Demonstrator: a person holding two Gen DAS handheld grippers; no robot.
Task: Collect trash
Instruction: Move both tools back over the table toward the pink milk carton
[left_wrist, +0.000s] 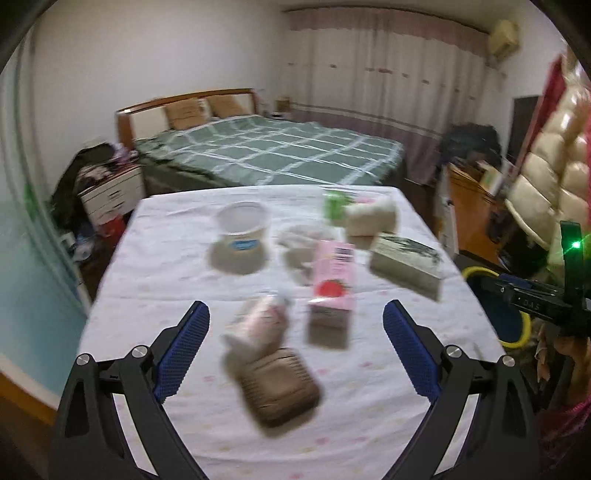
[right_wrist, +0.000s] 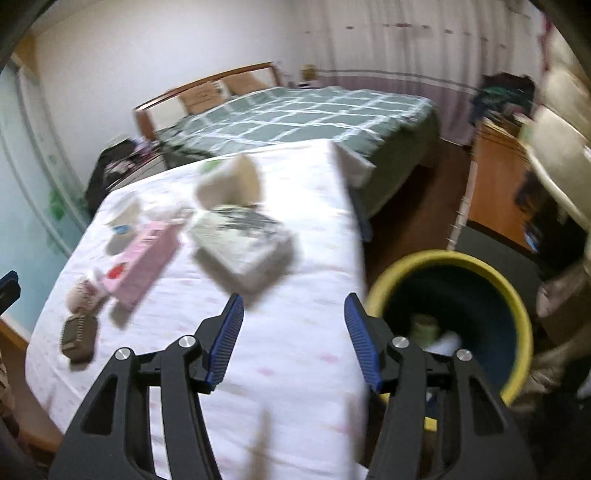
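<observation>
Trash lies on a table with a white cloth: a pink carton, a grey box, a white tub, a crumpled pink-white wrapper, a brown flat pack, a beige bag and a green item. My left gripper is open above the wrapper and the brown pack. My right gripper is open and empty over the table's right edge, next to a yellow-rimmed bin with some trash inside. The pink carton and grey box lie ahead of it.
A bed with a green checked cover stands behind the table. A nightstand with clothes is at the left. A wooden cabinet and a padded chair stand at the right. The bin sits on the floor right of the table.
</observation>
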